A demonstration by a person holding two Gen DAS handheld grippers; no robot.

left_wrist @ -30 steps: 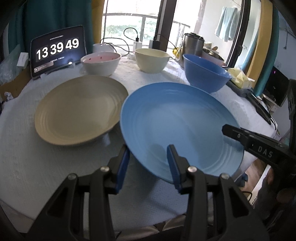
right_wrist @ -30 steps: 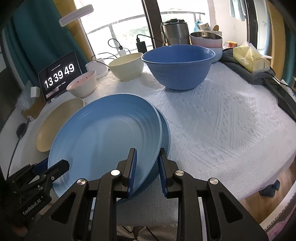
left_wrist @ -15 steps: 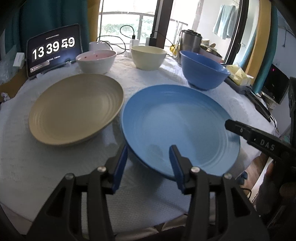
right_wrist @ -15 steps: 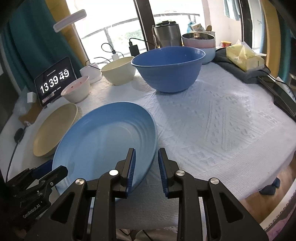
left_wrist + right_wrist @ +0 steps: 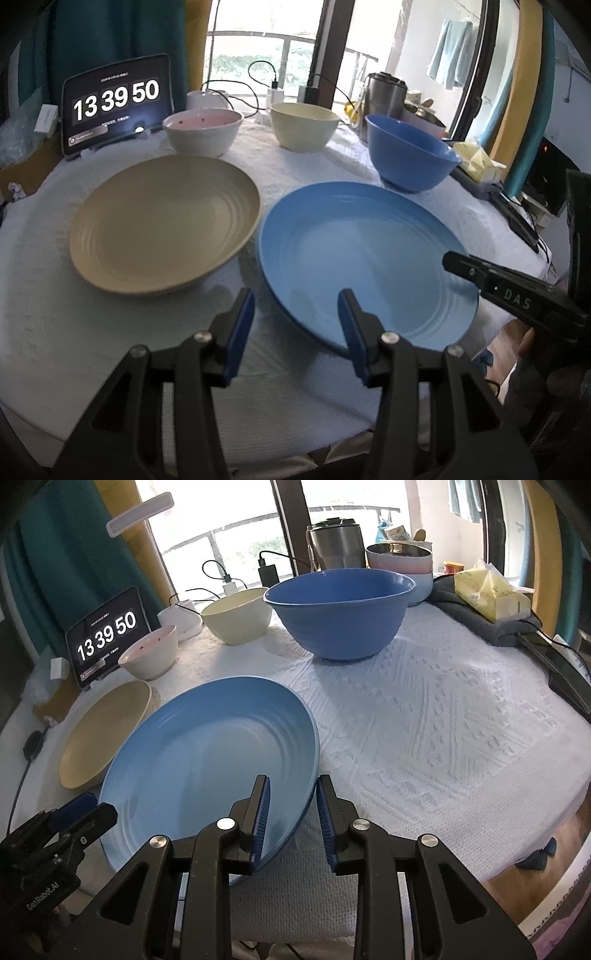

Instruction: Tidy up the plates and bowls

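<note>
— What are we looking at, starting with the biggest thing?

— We see a table (image 5: 55, 332) under a white knitted cloth. Everything else sits on it.

— And the plates?

— We find the blue plate (image 5: 362, 254) at the near edge of the table, closest to us. The tan plate (image 5: 162, 225) lies just to its left, and the two rims are almost touching. Both sit right way up.

— Where are the bowls?

— We count three in a row behind the plates. The blue bowl (image 5: 410, 155) is the largest and stands on the right. The cream bowl (image 5: 303, 125) is in the middle. The white bowl (image 5: 203, 129), pink inside, is on the left, next to a tablet (image 5: 114, 103) showing a clock.

— What about our tools?

— We hold the left gripper (image 5: 295, 325) over the near left rim of the blue plate. Its jaws stand apart, one finger outside the rim above the cloth and one over the plate's inner surface. Neither pad presses on the plate.

— And the other one?

— We have the right gripper (image 5: 291, 812) at the plate's near right rim. Its jaws are narrowly apart with the rim between them. We see a gap there, so it is not clamped.
</note>
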